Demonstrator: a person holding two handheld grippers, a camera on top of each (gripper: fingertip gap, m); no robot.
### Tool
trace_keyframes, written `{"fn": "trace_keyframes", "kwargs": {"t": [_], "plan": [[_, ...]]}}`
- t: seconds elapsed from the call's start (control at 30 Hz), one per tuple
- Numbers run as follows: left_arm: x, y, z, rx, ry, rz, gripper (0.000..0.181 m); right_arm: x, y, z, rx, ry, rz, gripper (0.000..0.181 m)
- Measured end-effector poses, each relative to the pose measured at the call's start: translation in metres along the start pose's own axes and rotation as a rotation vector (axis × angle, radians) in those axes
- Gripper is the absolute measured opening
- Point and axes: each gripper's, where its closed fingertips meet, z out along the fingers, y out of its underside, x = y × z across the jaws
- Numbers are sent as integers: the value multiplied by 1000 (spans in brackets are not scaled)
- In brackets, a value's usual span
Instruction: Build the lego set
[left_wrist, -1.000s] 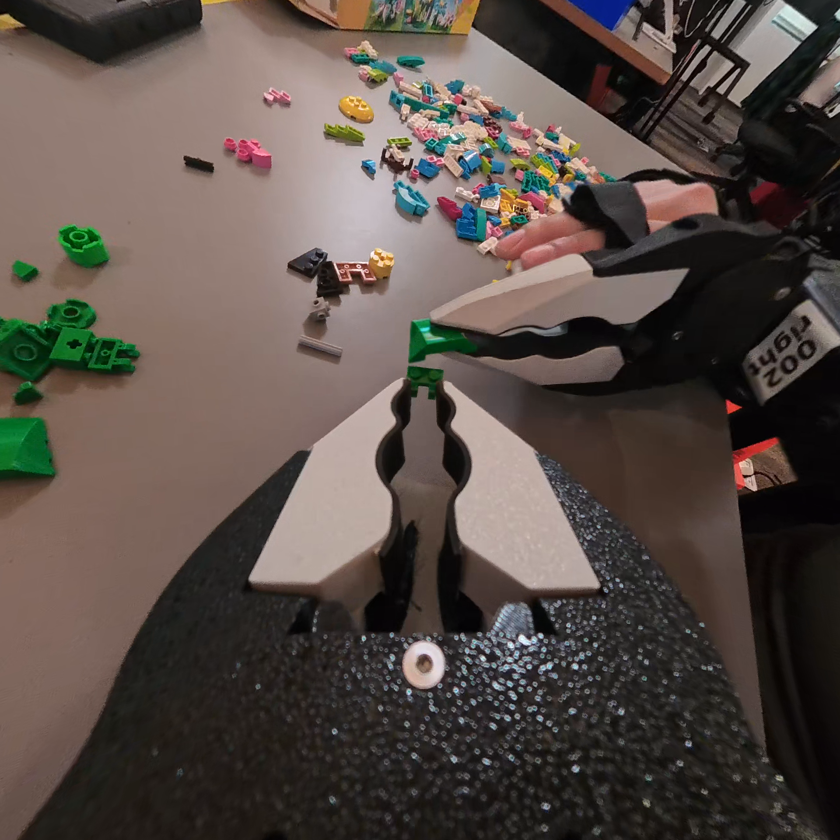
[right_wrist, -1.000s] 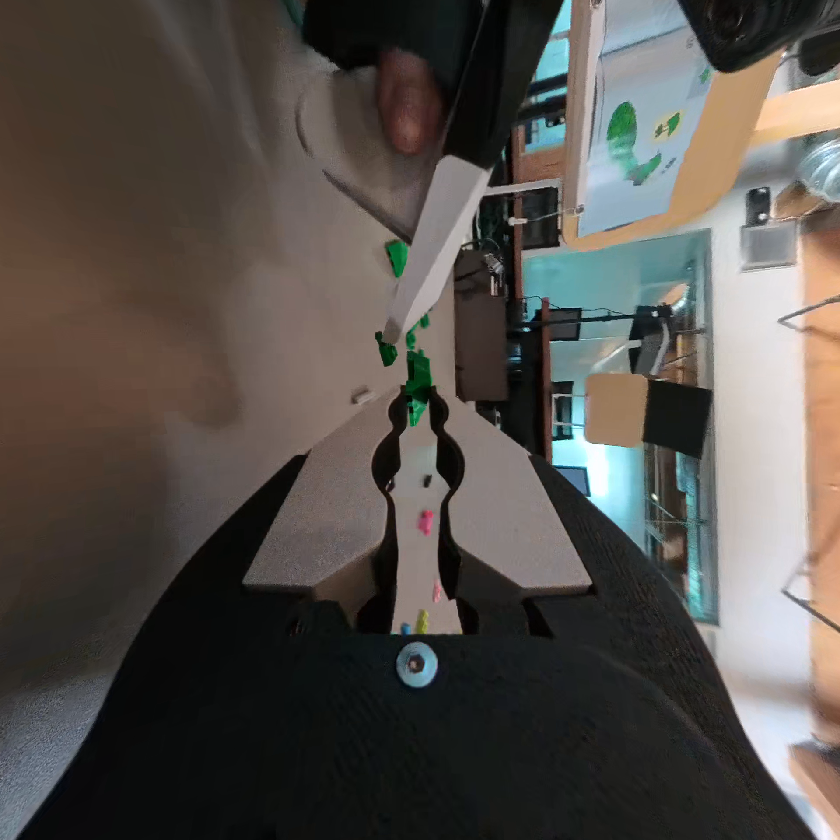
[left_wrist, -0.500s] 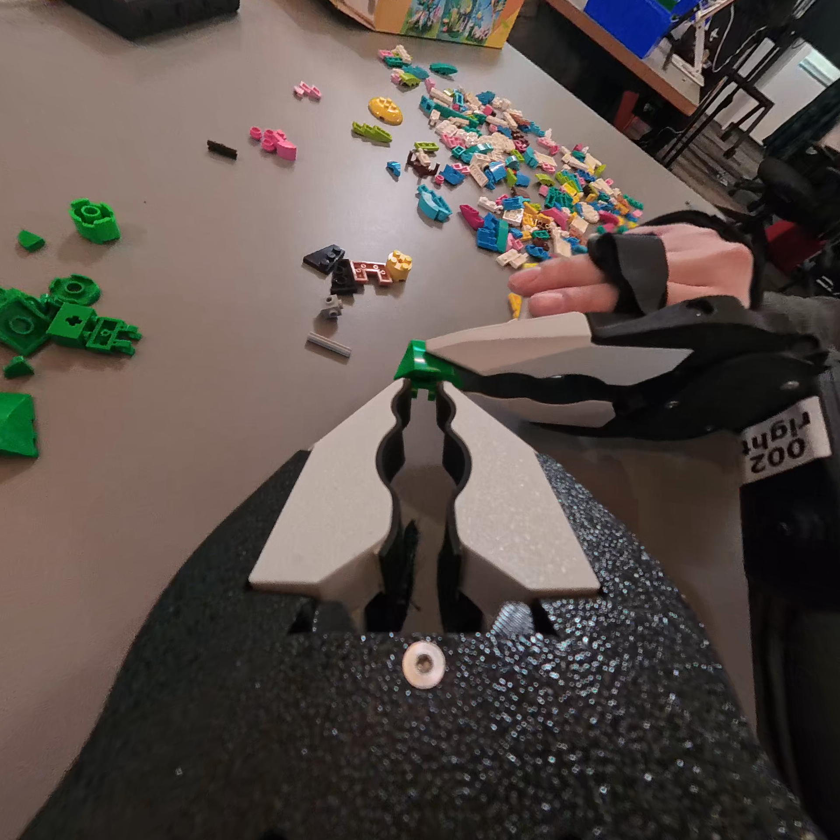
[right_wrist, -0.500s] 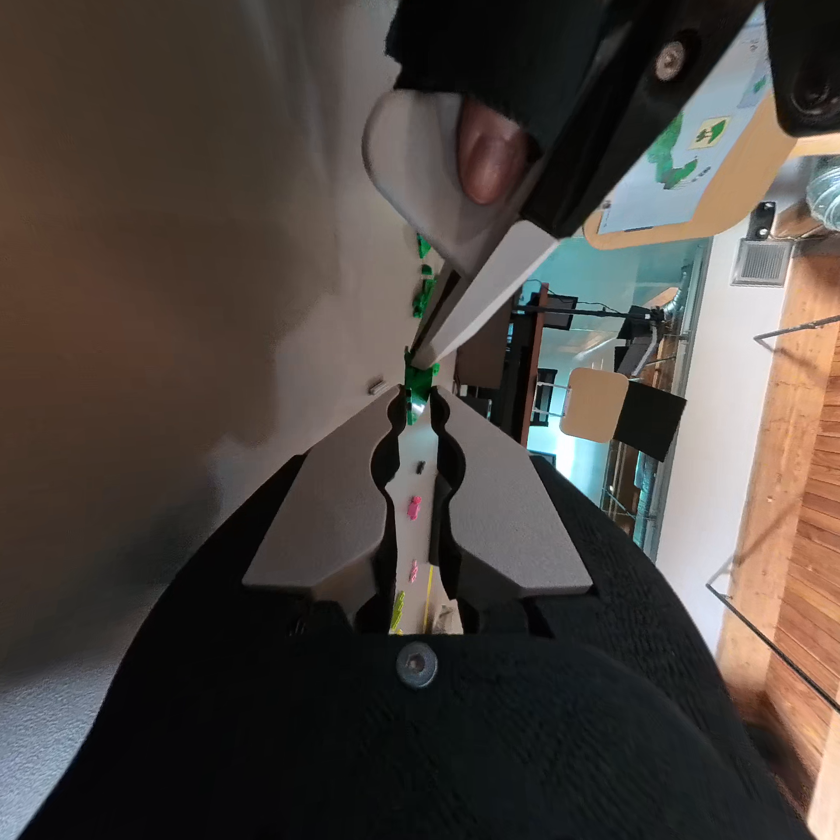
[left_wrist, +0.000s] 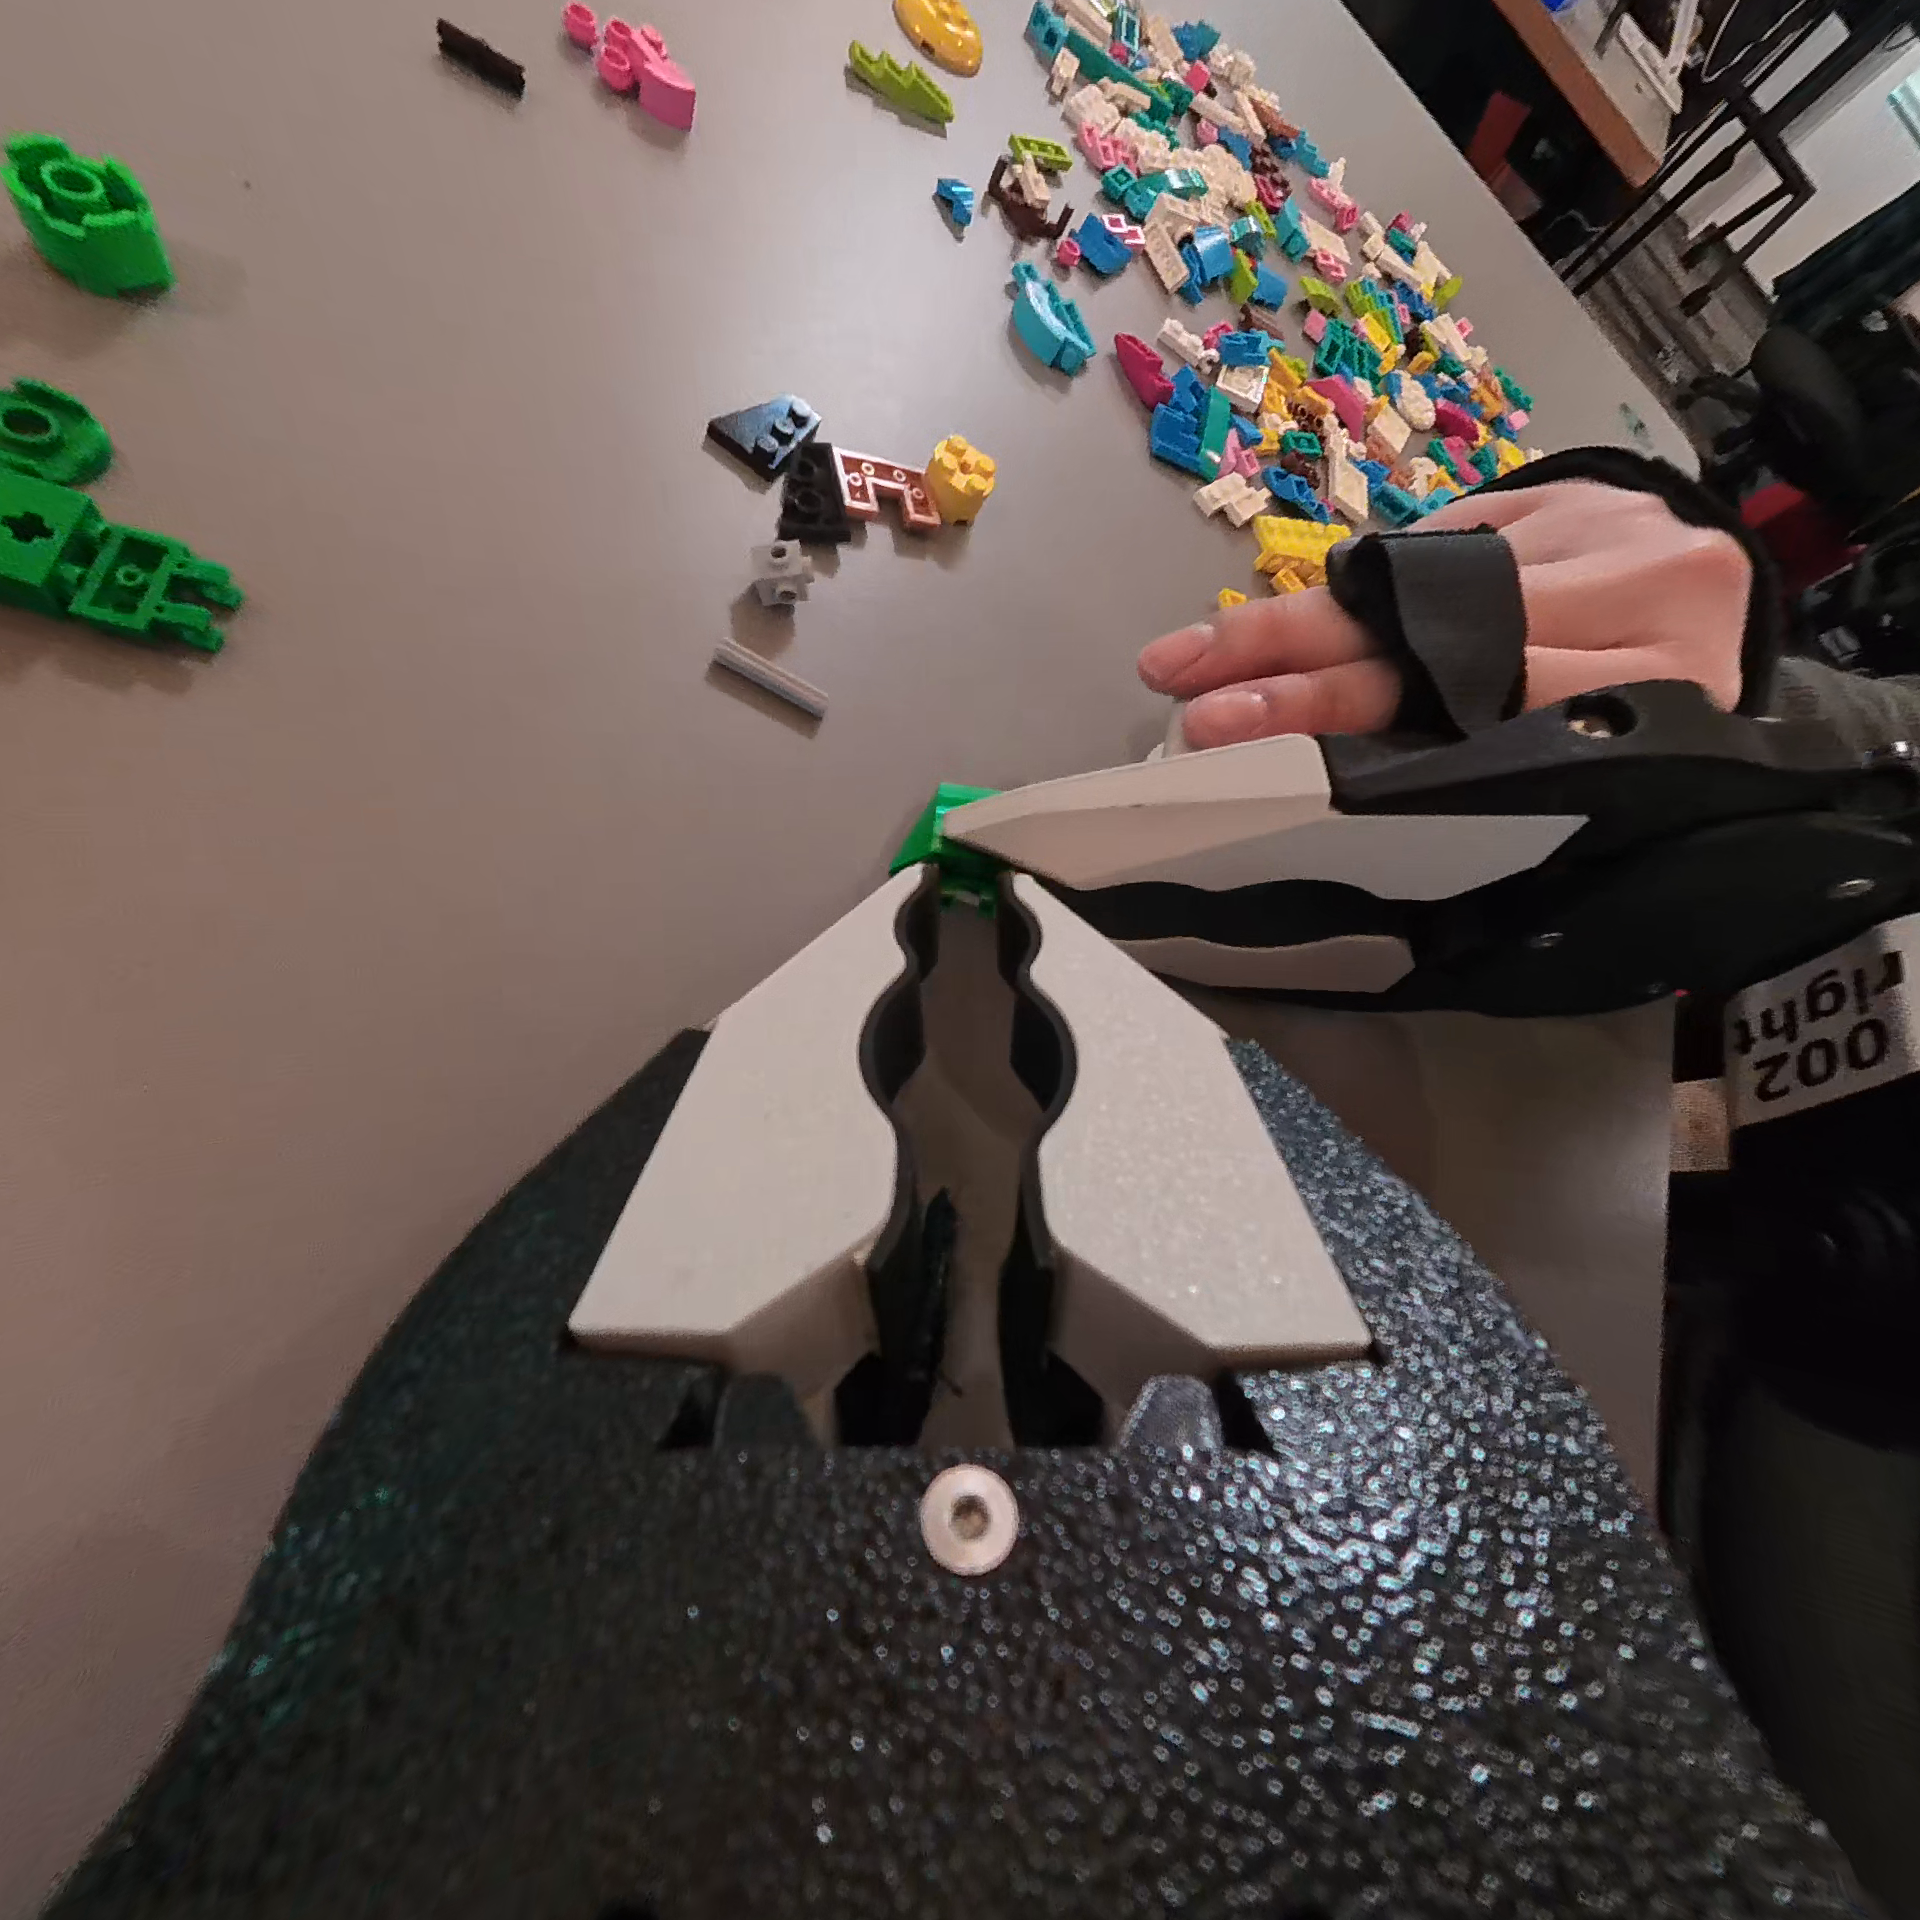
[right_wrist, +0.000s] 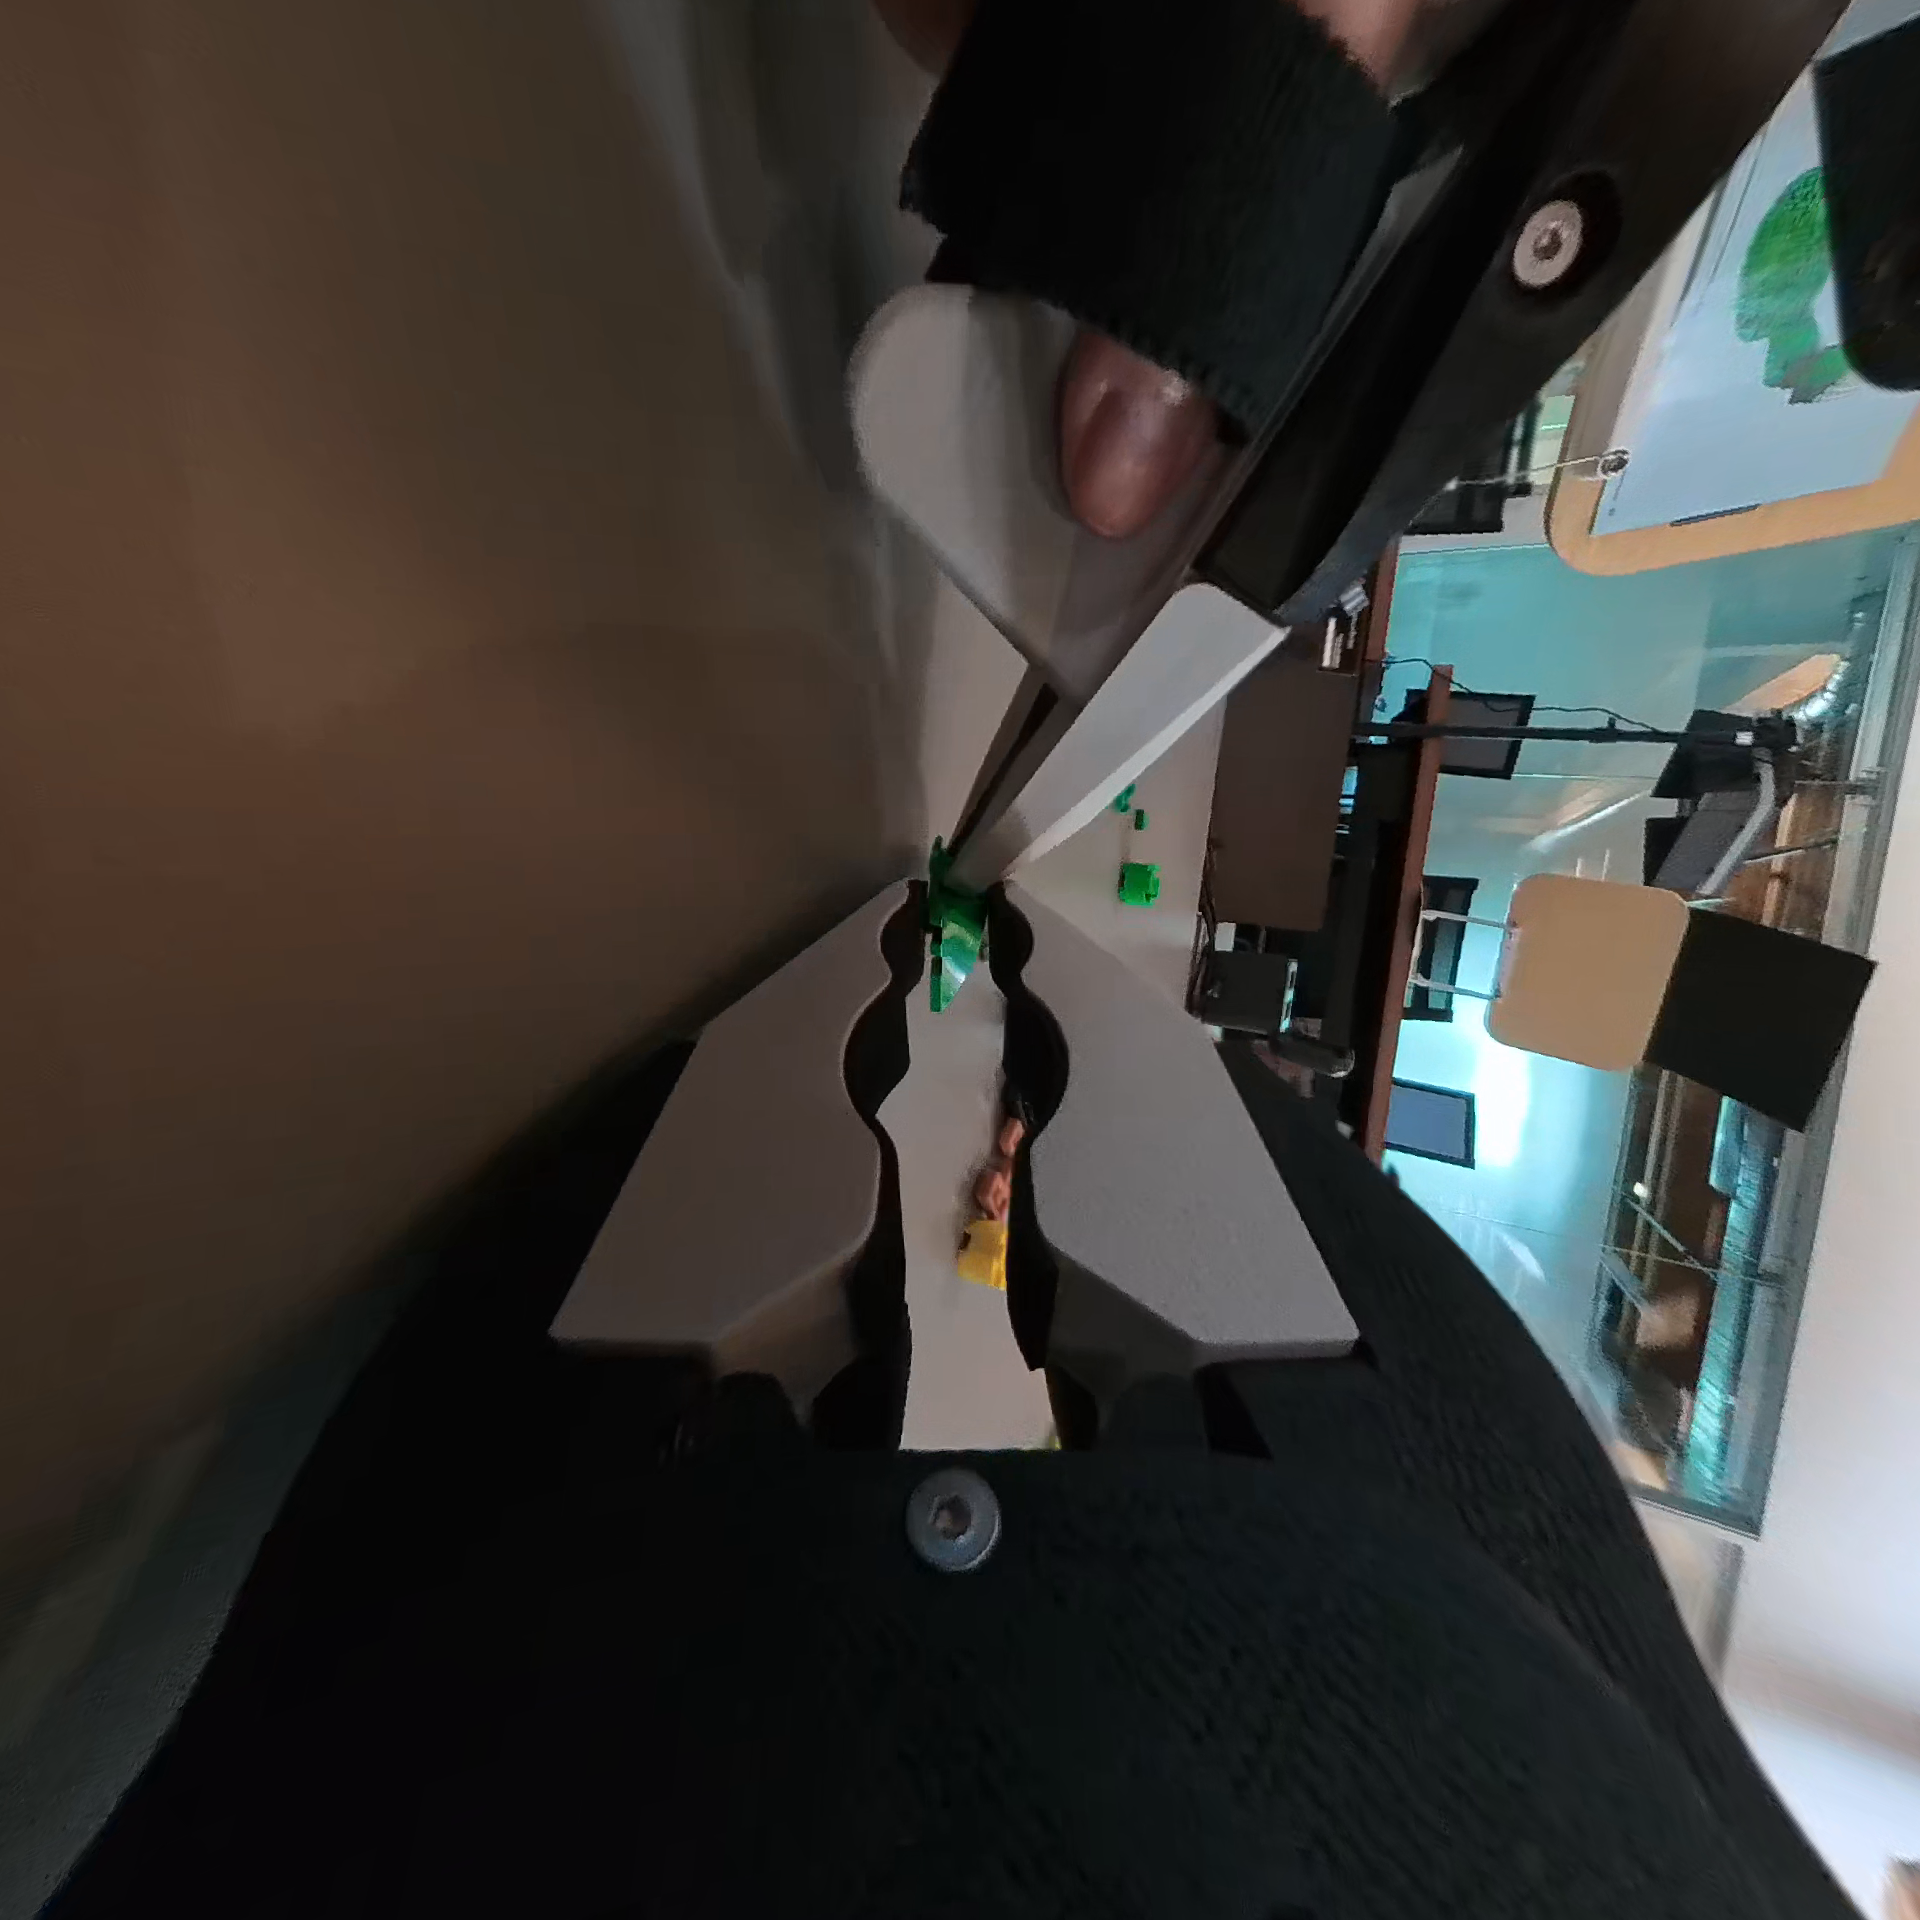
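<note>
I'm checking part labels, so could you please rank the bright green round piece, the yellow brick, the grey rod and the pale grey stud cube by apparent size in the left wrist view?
1. bright green round piece
2. grey rod and yellow brick: too alike to rank, one long and thin, one chunky
3. pale grey stud cube

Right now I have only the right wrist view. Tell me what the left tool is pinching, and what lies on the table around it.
Observer: The left tool is shut on a small green piece. The green wedge in the right tool sits right on top of it.
Operator: Name what lies ahead of the tips.
Observer: A grey rod lies on the table just beyond them, apart from both tools.
Operator: Say where the loose pile is.
Observer: The mixed coloured pile lies beyond the hand that holds the right tool.
</note>
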Motion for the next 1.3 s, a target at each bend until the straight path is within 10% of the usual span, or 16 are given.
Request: {"fn": "trace_keyframes", "kwargs": {"t": [0.33,0.63,1.03,1.3], "plan": [[8,4,-3,-22,64,-9,9,-1,-4,-8,43,-105,136,8],[46,-15,-28,142,14,643,34,18,-11,-34,287,-246,532,8],[64,-19,-42,198,263,415,34,58,-39,-81,832,-551,1140,8],[96,-32,-49,333,410,421,5,78,-44,-101,979,-529,1176,8]]}}
